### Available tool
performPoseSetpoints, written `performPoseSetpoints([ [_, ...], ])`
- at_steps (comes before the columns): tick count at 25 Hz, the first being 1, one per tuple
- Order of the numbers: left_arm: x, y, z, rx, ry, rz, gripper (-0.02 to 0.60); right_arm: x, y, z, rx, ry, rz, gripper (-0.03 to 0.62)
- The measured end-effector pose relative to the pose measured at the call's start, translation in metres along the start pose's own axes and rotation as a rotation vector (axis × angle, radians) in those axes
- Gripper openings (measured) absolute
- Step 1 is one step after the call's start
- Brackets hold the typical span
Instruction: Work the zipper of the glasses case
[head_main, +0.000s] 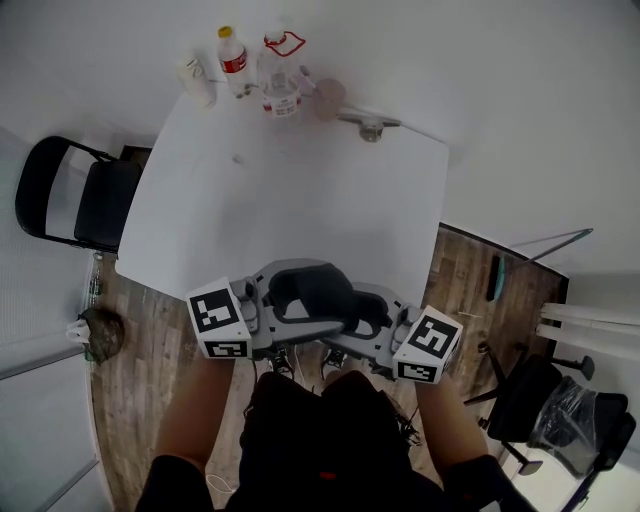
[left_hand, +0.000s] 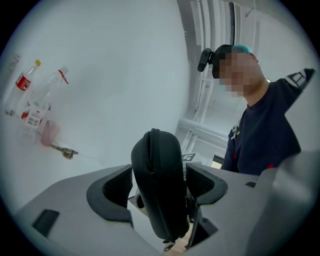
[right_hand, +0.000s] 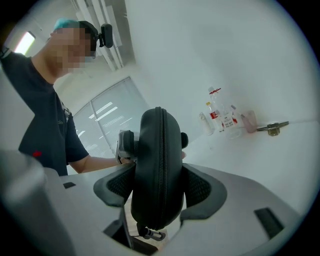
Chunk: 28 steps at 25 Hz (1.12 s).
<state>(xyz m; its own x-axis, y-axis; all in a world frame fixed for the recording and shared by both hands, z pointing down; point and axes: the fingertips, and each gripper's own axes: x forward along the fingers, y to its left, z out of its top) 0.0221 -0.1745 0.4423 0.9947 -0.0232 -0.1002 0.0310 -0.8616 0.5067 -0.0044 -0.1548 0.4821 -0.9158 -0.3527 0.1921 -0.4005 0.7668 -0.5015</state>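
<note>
1. We see a black, oval, hard-shell glasses case (head_main: 312, 292).
2. Its zipper (right_hand: 160, 165) runs round the rim and looks closed, with the pull (right_hand: 151, 234) dangling at the lower end.
3. The case is raised off the white table (head_main: 290, 190), lengthwise along that table's near edge.
</note>
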Motion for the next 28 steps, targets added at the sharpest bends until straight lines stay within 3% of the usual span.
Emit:
performPoseSetpoints([
  [4, -0.003, -0.013, 0.006, -0.018, -0.022, -0.02, 0.327, 0.008, 0.017, 0.001, 0.0, 0.018, 0.025, 0.293],
  [11, -0.002, -0.044, 0.011, 0.017, -0.031, -0.044, 0.325, 0.015, 0.048, 0.005, -0.003, 0.016, 0.026, 0.293],
  [20, -0.004, -0.064, 0.016, 0.046, -0.024, -0.005, 0.304, 0.011, 0.071, 0.011, 0.0, 0.005, 0.029, 0.293],
  [28, -0.026, -0.079, 0.074, -0.085, -0.304, 0.038, 0.288, -0.018, 0.1, 0.039, -0.084, -0.076, 0.049, 0.296],
])
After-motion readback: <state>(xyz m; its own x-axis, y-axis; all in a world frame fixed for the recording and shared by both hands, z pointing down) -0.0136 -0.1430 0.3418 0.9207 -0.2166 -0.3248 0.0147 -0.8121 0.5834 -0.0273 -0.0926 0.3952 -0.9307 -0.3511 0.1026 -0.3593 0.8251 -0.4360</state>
